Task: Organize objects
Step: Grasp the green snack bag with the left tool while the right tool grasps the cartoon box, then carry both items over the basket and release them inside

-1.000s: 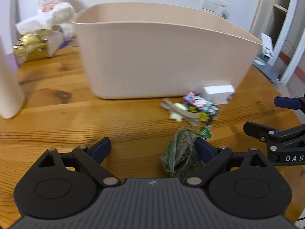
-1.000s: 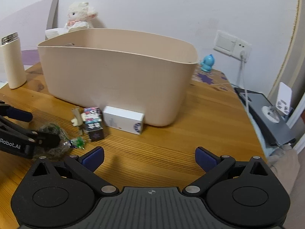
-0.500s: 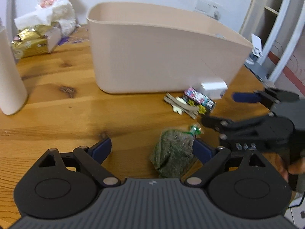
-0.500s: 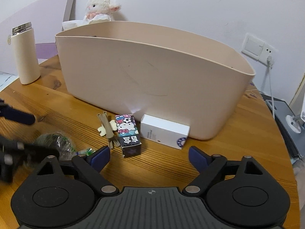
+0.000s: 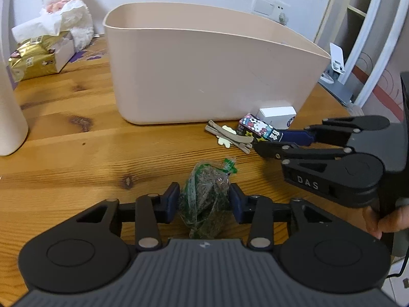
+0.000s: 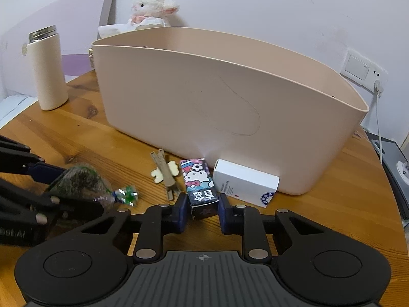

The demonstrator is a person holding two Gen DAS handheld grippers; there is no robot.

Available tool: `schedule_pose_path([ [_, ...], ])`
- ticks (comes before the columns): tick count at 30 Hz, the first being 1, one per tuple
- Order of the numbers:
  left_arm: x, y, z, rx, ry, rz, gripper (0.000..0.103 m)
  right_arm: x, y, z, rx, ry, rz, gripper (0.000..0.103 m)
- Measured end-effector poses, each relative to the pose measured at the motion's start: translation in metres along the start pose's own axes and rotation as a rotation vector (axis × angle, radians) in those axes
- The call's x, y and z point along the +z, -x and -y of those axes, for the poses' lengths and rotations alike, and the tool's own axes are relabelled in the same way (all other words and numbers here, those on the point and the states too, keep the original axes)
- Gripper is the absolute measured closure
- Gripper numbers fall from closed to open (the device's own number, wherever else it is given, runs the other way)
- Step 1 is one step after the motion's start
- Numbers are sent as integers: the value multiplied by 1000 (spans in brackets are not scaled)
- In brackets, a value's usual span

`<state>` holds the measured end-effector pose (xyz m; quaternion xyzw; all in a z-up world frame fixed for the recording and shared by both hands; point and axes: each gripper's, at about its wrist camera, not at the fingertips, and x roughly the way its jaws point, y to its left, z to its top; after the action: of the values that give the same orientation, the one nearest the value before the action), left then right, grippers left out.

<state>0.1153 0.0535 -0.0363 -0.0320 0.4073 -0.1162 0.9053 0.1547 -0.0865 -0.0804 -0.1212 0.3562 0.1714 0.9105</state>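
The left gripper pinches a crinkly clear bag of dark dried leaves on the knotty wooden worktop. The right gripper clamps a glossy rectangular cartoon box, beside a white carton and before the smooth beige tub.

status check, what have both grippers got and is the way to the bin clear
Left gripper shut on green bag. Right gripper shut on cartoon box. Both items on the table, beige bin just behind. Nothing blocking.
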Motion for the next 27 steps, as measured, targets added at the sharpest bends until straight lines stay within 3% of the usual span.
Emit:
schedule_pose_path([
  [11, 2, 28, 5, 33, 9, 65, 65, -2, 49, 8, -12, 3, 75, 82],
  [27, 47, 82, 35, 88, 1, 292, 66, 21, 122, 36, -74, -21, 242, 82],
])
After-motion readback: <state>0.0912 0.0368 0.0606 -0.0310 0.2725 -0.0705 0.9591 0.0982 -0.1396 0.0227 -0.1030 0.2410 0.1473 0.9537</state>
